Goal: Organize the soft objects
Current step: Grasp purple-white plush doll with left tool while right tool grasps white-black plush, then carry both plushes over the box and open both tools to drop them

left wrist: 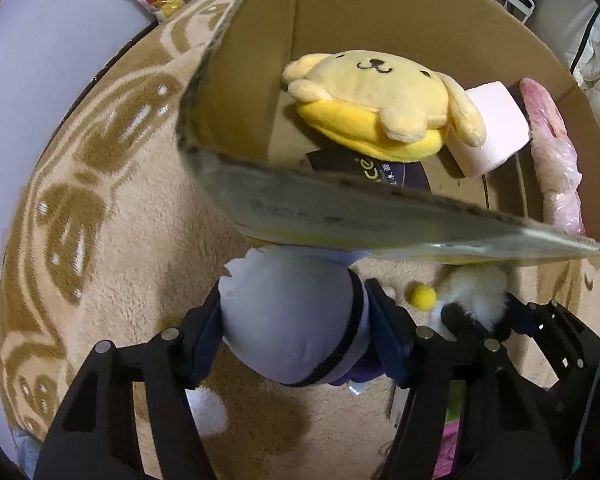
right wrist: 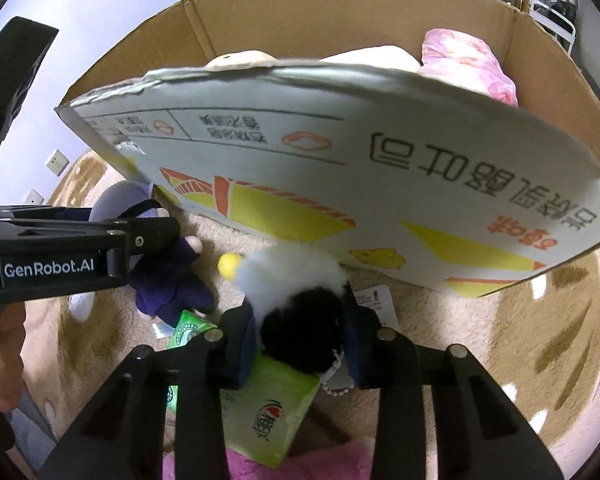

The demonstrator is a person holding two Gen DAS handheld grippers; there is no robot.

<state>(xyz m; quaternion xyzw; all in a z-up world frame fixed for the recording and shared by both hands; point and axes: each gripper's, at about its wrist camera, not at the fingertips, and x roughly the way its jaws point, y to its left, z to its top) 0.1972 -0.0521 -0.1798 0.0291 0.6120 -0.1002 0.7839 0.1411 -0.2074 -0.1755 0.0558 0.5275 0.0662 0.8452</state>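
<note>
Plush toys, two, on the carpet (left wrist: 140, 240) beside the cardboard box (left wrist: 340, 20). Left claw (left wrist: 296, 316) clamps the grey-headed doll (left wrist: 288, 320); right claw (right wrist: 300, 332) clamps the black-and-white fluffy toy (right wrist: 296, 300). Yellow plush dog (left wrist: 372, 96) lies inside the box.

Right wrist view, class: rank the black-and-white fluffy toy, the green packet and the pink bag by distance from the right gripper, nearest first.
1. Black-and-white fluffy toy, gripped by the right gripper.
2. Green packet, on the rug just beneath.
3. Pink bag, inside the cardboard box, far right.
</note>
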